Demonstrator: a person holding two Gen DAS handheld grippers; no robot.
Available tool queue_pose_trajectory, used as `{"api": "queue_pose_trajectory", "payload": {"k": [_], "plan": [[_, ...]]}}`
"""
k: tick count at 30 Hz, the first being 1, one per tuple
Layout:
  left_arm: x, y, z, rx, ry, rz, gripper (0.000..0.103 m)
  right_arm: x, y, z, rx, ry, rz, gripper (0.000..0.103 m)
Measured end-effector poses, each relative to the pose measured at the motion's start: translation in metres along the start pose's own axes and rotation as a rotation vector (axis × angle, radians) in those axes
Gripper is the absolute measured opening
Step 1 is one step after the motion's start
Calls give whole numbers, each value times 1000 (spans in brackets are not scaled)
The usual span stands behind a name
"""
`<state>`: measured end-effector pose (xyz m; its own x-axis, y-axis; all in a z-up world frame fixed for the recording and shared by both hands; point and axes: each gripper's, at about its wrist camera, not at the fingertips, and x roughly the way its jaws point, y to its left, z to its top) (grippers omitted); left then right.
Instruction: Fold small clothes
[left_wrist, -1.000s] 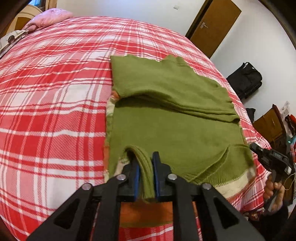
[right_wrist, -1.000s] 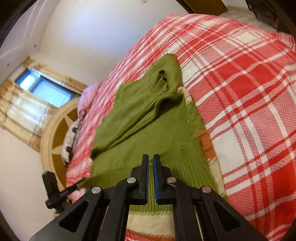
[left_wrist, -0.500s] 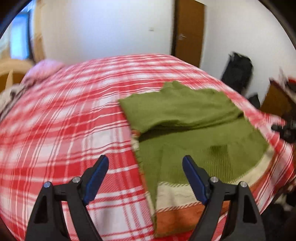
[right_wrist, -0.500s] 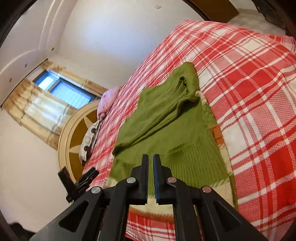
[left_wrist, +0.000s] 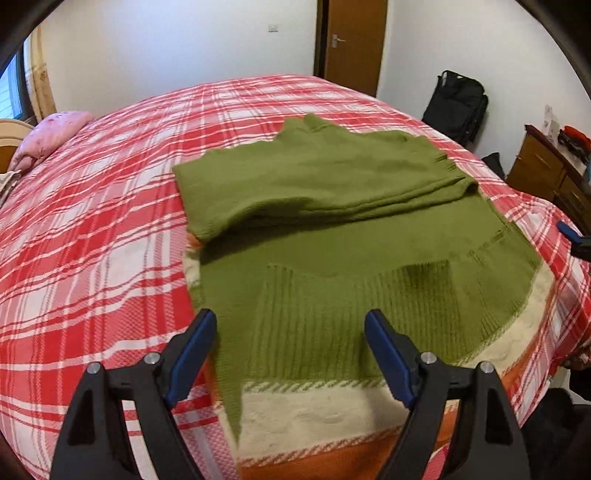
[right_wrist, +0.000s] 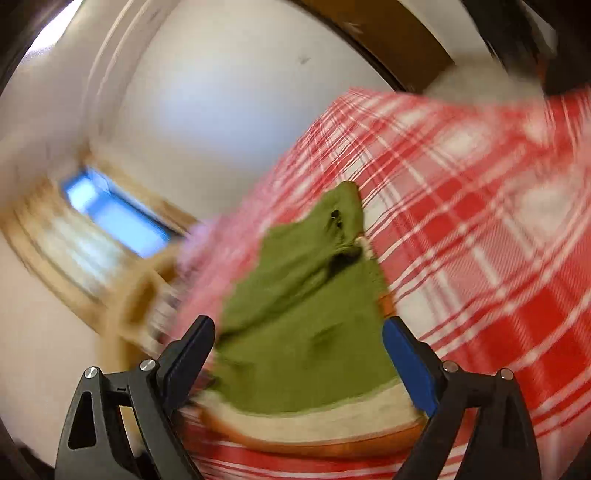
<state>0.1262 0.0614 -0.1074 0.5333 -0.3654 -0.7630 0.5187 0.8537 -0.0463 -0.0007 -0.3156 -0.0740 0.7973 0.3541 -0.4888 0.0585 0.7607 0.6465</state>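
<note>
A green knit sweater (left_wrist: 332, 221) lies on the red plaid bed (left_wrist: 92, 240), folded over itself, with a cream and orange hem band (left_wrist: 325, 417) at the near edge. My left gripper (left_wrist: 290, 339) is open and empty, above the near hem. My right gripper (right_wrist: 299, 350) is open and empty, above the sweater (right_wrist: 303, 317); its view is blurred. One blue fingertip of the right gripper (left_wrist: 570, 236) shows at the right edge of the left wrist view.
A pink pillow (left_wrist: 48, 136) lies at the bed's far left. A brown door (left_wrist: 351, 40) is behind the bed. A black bag (left_wrist: 458, 103) and a wooden dresser (left_wrist: 546, 177) stand on the right. A window (right_wrist: 110, 214) is at the left.
My left gripper let go of the sweater fold, opened and pulled back. My right gripper went from shut to open and is swinging fast.
</note>
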Motion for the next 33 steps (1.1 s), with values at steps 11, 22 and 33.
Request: {"api": "queue_pose_trajectory", "payload": {"k": [11,22,33], "plan": [[1,-1,7,-23,-19,-68,85,96,7,-21,-412,213,-366,62],[-2,-6,1,0,-39,-82,83,77,21,-39,-568,172,-470,6],[16,-2,8,-25,11,-100,73,60,29,-37,-504,110,-406,6]]}}
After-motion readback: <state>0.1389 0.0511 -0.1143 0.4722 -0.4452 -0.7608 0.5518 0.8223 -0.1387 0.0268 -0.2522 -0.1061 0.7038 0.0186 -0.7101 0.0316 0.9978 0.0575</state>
